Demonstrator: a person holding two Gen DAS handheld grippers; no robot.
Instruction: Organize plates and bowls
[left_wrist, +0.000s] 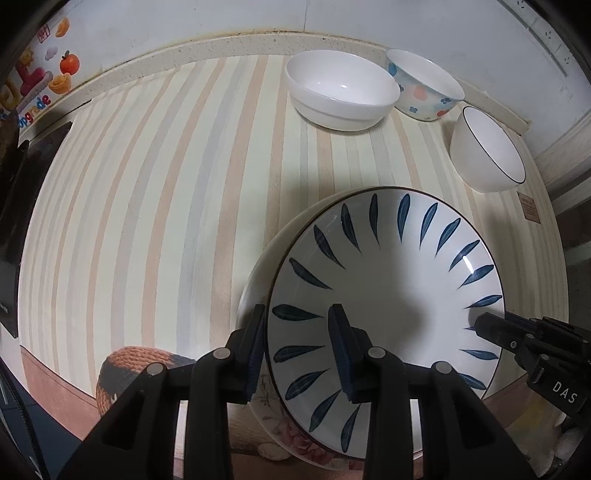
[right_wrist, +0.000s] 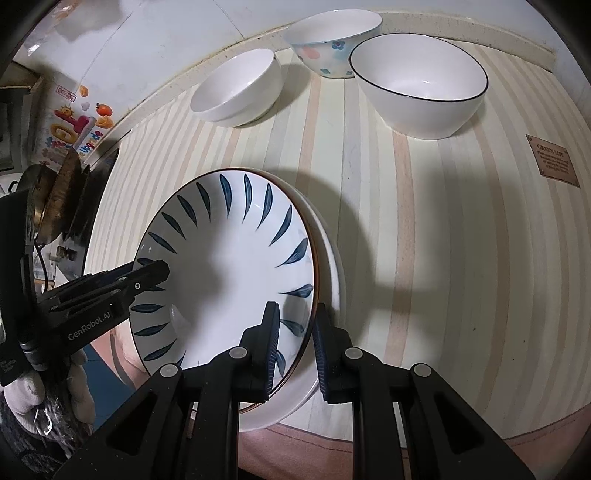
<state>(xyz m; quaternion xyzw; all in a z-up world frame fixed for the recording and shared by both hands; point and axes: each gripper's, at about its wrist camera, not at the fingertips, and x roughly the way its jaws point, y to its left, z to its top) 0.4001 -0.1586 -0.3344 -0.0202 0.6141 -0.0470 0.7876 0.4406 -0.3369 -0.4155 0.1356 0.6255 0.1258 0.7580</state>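
A white plate with blue leaf marks (left_wrist: 388, 280) (right_wrist: 229, 266) lies on top of a plain white plate (left_wrist: 258, 280) (right_wrist: 328, 251) at the front of the striped table. My left gripper (left_wrist: 299, 350) straddles the leaf plate's left rim, one finger inside and one outside, with a gap showing. My right gripper (right_wrist: 295, 347) straddles its right rim the same way. Three bowls stand at the back: a plain white bowl (left_wrist: 340, 88) (right_wrist: 236, 88), a flower-print bowl (left_wrist: 424, 86) (right_wrist: 332, 40) and a dark-rimmed white bowl (left_wrist: 487, 151) (right_wrist: 417, 85).
The striped tablecloth (left_wrist: 166, 184) (right_wrist: 461, 240) covers the table, with a wall close behind the bowls. A brown label (right_wrist: 554, 158) lies at the right. A dark appliance (left_wrist: 22, 206) stands at the left edge. A woven orange object (left_wrist: 129, 369) sits below the table front.
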